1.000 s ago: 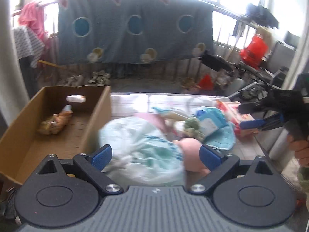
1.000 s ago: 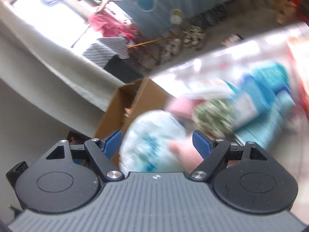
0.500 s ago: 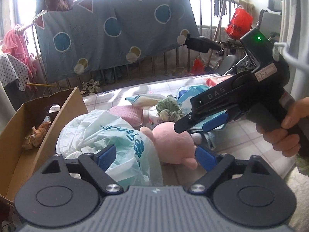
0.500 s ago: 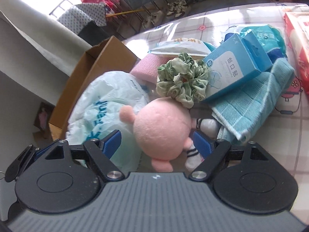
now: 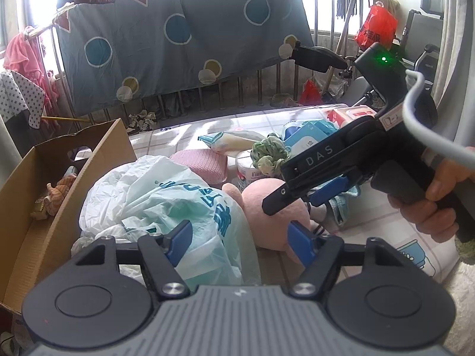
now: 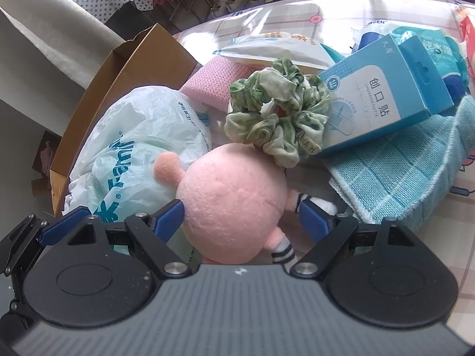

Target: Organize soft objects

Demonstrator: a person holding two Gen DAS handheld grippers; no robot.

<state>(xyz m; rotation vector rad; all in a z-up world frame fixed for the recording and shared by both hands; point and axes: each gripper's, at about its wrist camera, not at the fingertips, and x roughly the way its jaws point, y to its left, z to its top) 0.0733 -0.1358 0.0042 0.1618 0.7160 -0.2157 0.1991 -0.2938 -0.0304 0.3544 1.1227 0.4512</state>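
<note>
Left wrist view: The left gripper (image 5: pixel 237 238) hangs over a crumpled white plastic bag with teal print (image 5: pixel 166 204). Its jaws have just been closing. The bag bulges up between the 2 blue pads; the left pad (image 5: pixel 179 237) lies against the plastic, while the right pad (image 5: pixel 299 240) stands clear of it, just beside the pink plush toy (image 5: pixel 267 207). The fingers are therefore released, not clamped. The bag lies on a checked tablecloth (image 5: pixel 386 234), touching the side wall of an open cardboard box (image 5: pixel 98 154) on the left. A small orange toy (image 5: pixel 56 195) lies inside the box. The right gripper (image 5: pixel 294 198), held by a hand (image 5: pixel 430 204), enters from the right and reaches over the plush toy. Behind it lie a pink sponge (image 5: pixel 204 163) and a green scrunchie (image 5: pixel 268 155).

Right wrist view: The right gripper (image 6: pixel 242 216) straddles the round pink plush toy (image 6: pixel 234 198). Its jaws have just been opening. The left pad (image 6: pixel 169 216) sits at the toy's edge; whether it touches cannot be told. The right pad (image 6: pixel 314 219) stands apart from the body, near a striped limb. The fingers are released. The plush toy rests against the plastic bag (image 6: pixel 142 145) on its left and touches the green scrunchie (image 6: pixel 276 118) above it. A blue carton (image 6: pixel 383 95) leans on a light-blue knit cloth (image 6: pixel 409 178) at the right. The pink sponge (image 6: pixel 213 80) lies beside the cardboard box (image 6: pixel 124 83).
</note>
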